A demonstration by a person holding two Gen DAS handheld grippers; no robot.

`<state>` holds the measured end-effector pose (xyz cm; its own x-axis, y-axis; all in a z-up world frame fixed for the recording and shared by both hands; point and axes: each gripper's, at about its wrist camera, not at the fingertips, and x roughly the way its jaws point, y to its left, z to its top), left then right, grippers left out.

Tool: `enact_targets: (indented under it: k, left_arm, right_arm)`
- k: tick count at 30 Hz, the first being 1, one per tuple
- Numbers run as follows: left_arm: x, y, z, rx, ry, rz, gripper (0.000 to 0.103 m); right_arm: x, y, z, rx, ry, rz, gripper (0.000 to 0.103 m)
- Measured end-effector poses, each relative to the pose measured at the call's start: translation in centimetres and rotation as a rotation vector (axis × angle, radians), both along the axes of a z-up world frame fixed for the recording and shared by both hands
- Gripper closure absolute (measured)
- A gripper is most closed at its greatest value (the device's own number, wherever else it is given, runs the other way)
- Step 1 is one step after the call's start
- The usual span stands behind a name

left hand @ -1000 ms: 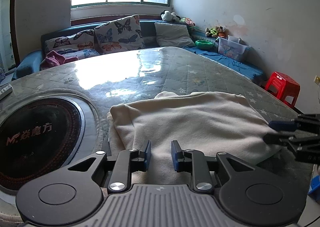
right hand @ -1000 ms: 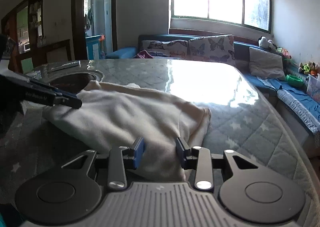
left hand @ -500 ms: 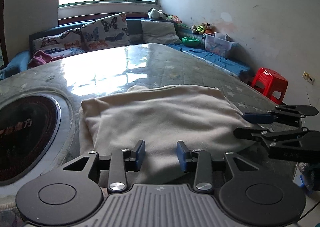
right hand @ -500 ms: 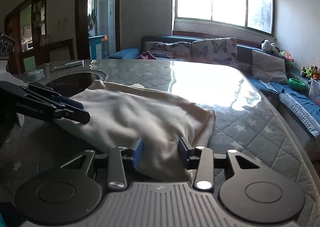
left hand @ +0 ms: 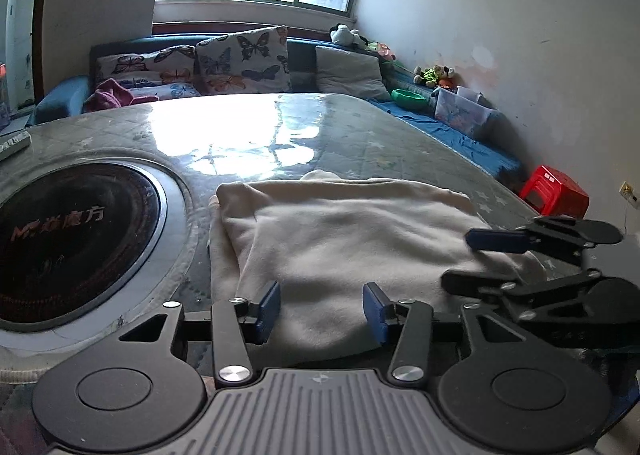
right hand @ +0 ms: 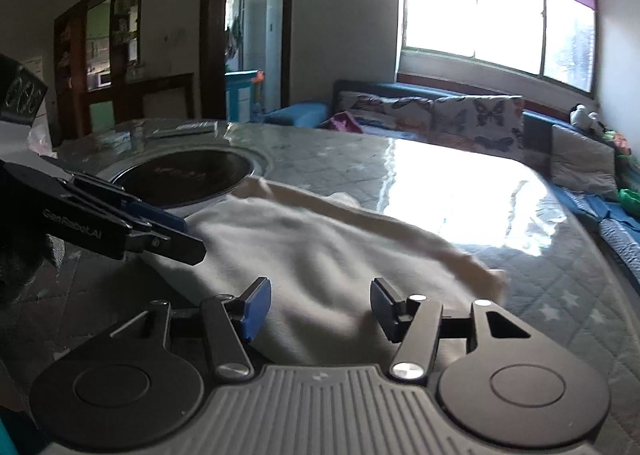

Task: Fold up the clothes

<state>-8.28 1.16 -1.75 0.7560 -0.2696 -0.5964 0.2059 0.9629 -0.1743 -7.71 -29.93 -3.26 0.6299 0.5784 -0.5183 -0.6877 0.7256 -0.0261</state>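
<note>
The near edge of the cream garment on the table disappears behind the left gripper body, so how the hem lies there cannot be told. In the right wrist view the same edge is hidden below the right gripper. The round black cooktop is cut off by the picture's left edge; its logo is only partly legible. Toys on the far bench are too small to identify.
</note>
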Motion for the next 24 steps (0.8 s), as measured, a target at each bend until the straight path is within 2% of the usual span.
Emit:
enact_targets:
  k: [4,6,8,9,11,13,15,17,18,24]
  left_arm:
    - [0.0,0.2,-0.1,-0.017,0.005,-0.004,0.052]
    - [0.1,0.2,0.4,-0.022,-0.002,-0.007,0.05]
    - [0.3,0.2,1.0,-0.023,-0.021,-0.008,0.046]
    - [0.5,0.1,1.2,-0.022,-0.03,-0.007,0.046]
    - [1.3,0.2,1.6,-0.02,-0.04,0.0,0.045]
    - [2.2,0.3,1.8,-0.015,-0.045,0.015,0.044]
    - [3.4,0.5,1.9,-0.015,-0.048,0.033,0.04]
    - [4.5,0.7,1.9,-0.027,-0.041,0.048,0.038]
    - [5.2,0.9,2.0,-0.035,-0.036,0.051,0.038]
    - [8.4,1.2,1.9,-0.082,0.002,0.053,0.038]
  right_arm:
    - [-0.1,0.3,-0.6,-0.026,0.015,0.01,0.041]
    - [-0.1,0.2,-0.4,-0.025,0.014,0.009,0.033]
    - [0.1,0.0,-0.1,-0.009,0.018,0.008,0.03]
    - [0.3,-0.1,0.2,0.003,0.022,0.008,0.024]
    - [0.8,-0.3,0.6,0.022,0.025,0.004,0.018]
    - [1.3,-0.4,0.7,0.03,0.029,-0.005,0.017]
    - [2.0,-0.3,0.8,0.036,0.045,-0.021,0.008]
    - [2.5,-0.4,0.9,0.047,0.045,-0.028,0.005]
    - [2.8,-0.5,1.1,0.049,0.045,-0.032,0.0]
    - [5.3,-0.4,1.7,0.063,0.081,-0.014,0.0]
